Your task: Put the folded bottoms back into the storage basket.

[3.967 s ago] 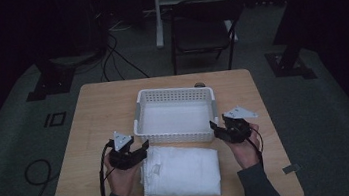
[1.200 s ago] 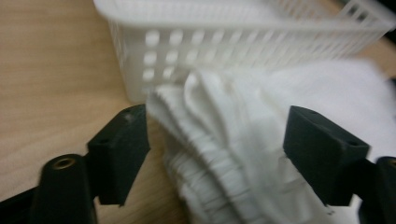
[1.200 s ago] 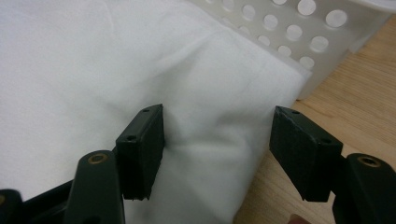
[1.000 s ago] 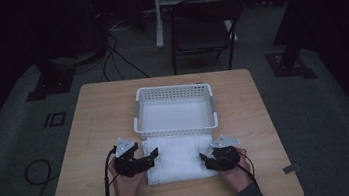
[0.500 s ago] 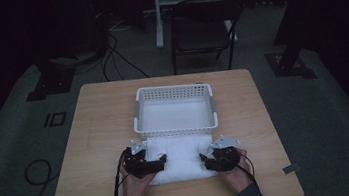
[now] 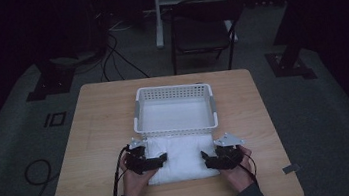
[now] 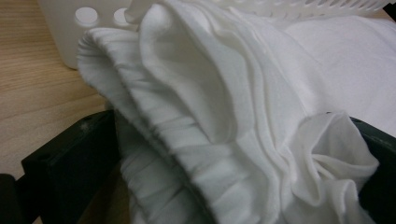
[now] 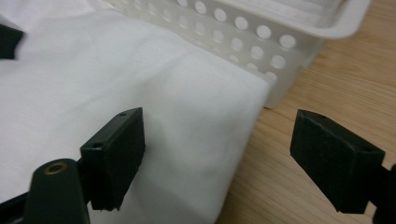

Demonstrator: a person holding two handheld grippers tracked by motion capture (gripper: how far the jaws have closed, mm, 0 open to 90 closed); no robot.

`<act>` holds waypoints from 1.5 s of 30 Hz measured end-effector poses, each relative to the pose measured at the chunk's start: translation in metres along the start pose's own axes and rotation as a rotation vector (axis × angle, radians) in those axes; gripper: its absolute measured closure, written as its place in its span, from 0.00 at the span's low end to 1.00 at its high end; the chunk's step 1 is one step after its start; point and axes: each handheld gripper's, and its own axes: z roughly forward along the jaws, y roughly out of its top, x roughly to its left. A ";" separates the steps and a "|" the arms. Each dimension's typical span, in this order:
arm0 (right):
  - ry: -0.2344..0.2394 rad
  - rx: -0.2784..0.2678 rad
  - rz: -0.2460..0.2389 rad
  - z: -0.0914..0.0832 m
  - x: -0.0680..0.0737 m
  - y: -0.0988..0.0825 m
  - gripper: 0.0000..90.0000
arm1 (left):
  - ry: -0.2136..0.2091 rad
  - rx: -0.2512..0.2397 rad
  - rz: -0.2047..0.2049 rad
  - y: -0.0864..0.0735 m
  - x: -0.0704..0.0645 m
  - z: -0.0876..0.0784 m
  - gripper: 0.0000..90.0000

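Observation:
A folded white cloth (image 6: 184, 157) lies on the wooden table (image 6: 97, 137), right against the front wall of a white perforated basket (image 6: 177, 127). My left gripper (image 6: 154, 162) sits at the cloth's left edge. In the left gripper view, bunched folds of the cloth (image 7: 224, 116) lie between its wide jaws, which have just been opening (image 7: 233, 133). My right gripper (image 6: 209, 161) is at the cloth's right edge. Its jaws have also just been opening (image 8: 217, 126) and now stand apart, one over the cloth (image 8: 140, 93), the other over bare wood, gripping nothing.
The basket (image 8: 289, 28) stands mid-table and looks empty. A dark chair (image 6: 202, 29) and a desk frame stand beyond the table's far edge. Cables (image 6: 117, 180) trail from the left gripper toward the front edge. Tape marks (image 6: 292, 168) sit near the front corners.
Both grippers came from the cloth's far corners by the basket to its near part, and the cloth is now a shorter fold. The left gripper then slid inward onto the left edge.

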 end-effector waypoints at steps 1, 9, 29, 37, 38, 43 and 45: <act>0.019 0.001 0.011 0.000 -0.001 0.001 0.18 | -0.006 -0.004 -0.004 0.000 0.001 0.001 0.00; 0.068 0.015 0.049 0.014 -0.003 0.009 0.15 | -0.040 0.001 0.006 0.000 0.006 0.004 0.00; 0.355 0.114 0.320 0.039 -0.030 -0.011 0.33 | -0.114 -0.005 -0.013 -0.002 0.005 0.003 0.14; 0.450 0.084 0.341 0.040 -0.032 -0.013 0.66 | -0.164 0.009 -0.058 -0.005 0.004 0.001 0.41; 0.456 0.076 0.333 0.039 -0.033 -0.013 0.69 | -0.160 0.006 -0.047 -0.005 0.003 0.000 0.42; 0.423 0.039 0.263 0.031 -0.026 -0.011 0.75 | -0.114 -0.024 0.029 -0.007 -0.007 -0.007 0.51; 0.415 0.025 0.249 0.029 -0.025 -0.012 0.76 | -0.103 -0.040 0.043 -0.008 -0.010 -0.010 0.53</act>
